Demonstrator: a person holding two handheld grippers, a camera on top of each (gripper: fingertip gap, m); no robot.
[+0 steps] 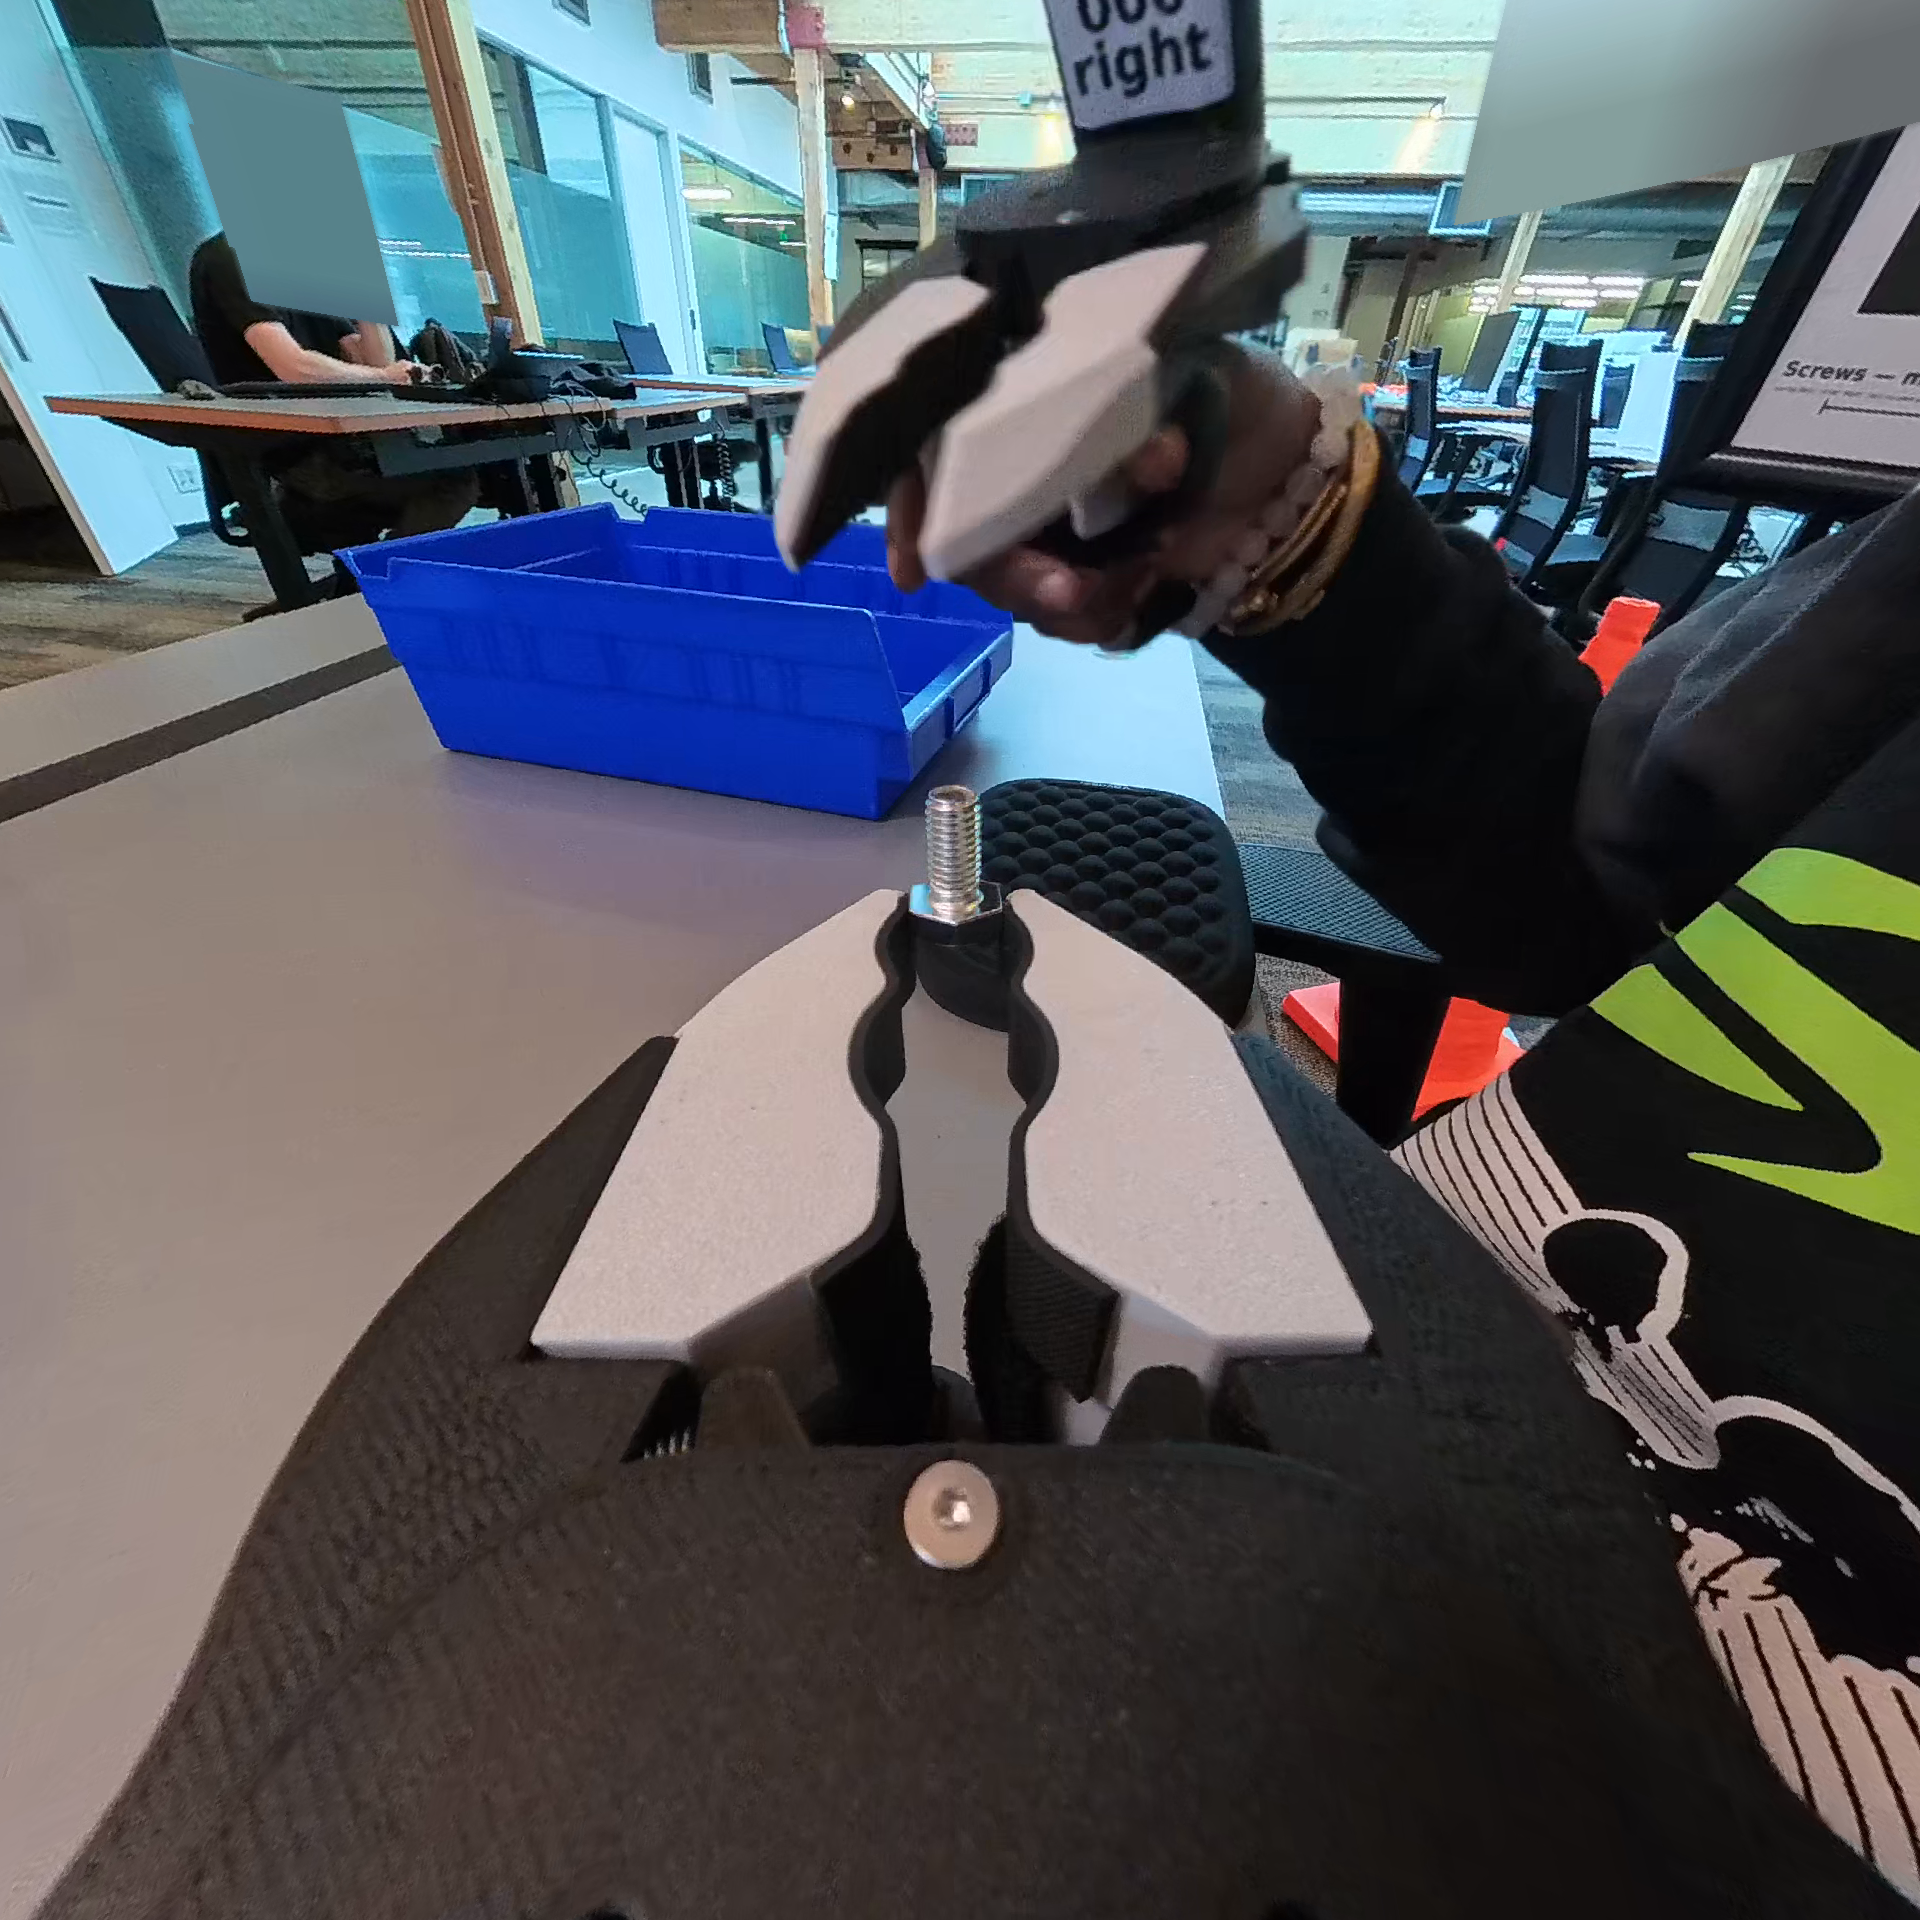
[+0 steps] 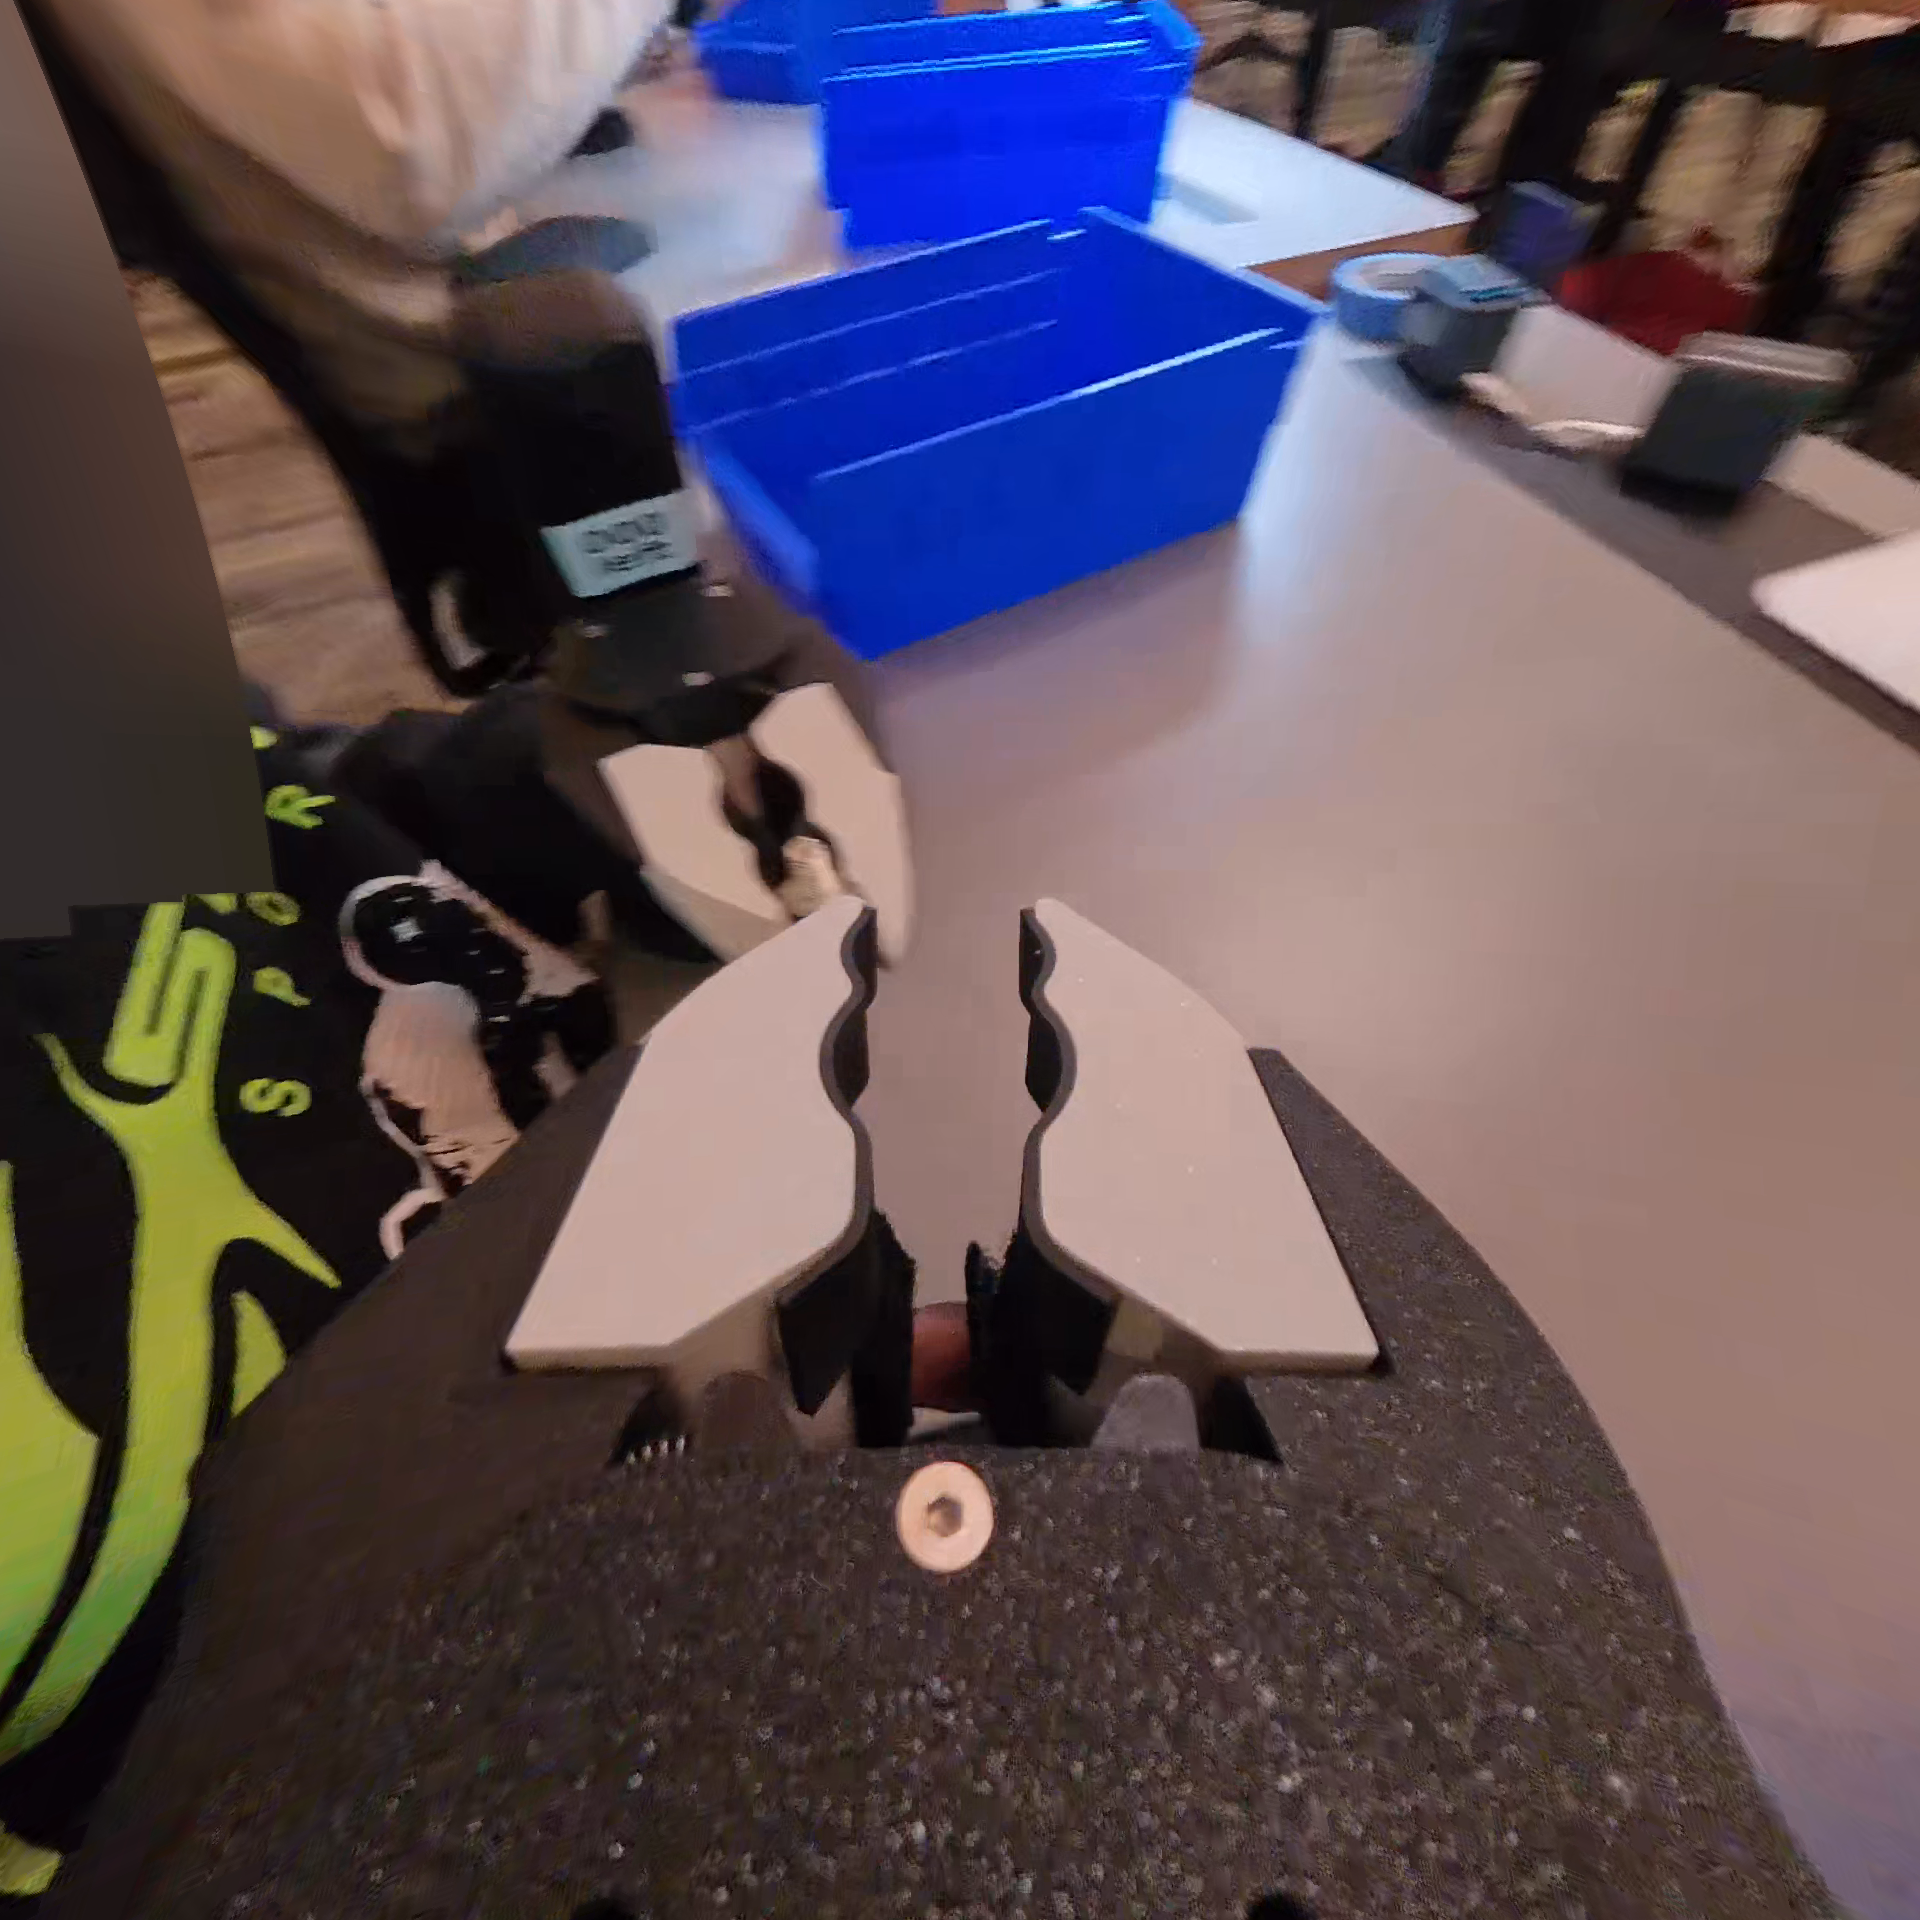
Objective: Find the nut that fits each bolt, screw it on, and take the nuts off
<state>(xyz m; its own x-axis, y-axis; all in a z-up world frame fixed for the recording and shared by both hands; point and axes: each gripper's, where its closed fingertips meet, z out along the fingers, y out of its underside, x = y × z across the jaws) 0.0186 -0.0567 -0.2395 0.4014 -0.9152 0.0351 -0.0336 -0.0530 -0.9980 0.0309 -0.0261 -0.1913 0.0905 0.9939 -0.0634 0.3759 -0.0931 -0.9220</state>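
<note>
We see the bolt [image 1: 952, 854] standing upright, its long axis vertical and its threaded end pointing up, with a hex nut [image 1: 953, 907] low on its thread. Our left tool [image 1: 954, 930] is clenched on it at the fingertips, gripping at the nut and the dark base under it, above the near right part of the grey tabletop [image 1: 312, 987]. Our right tool [image 1: 862, 545] hangs above and a little beyond the bolt, well apart from it, blurred; in its own view its fingers [image 2: 727, 1122] stand parted with nothing between them, so it is released. It carries a white label with writing near its top; the left tool bears a similar label, too blurred to read. A blue bin [image 1: 675, 665] sits farther back on the tabletop. At far right a white printed sheet [image 1: 1839, 343] stands upright. An orange cone [image 1: 1455, 1049] is on the floor to the right.
</note>
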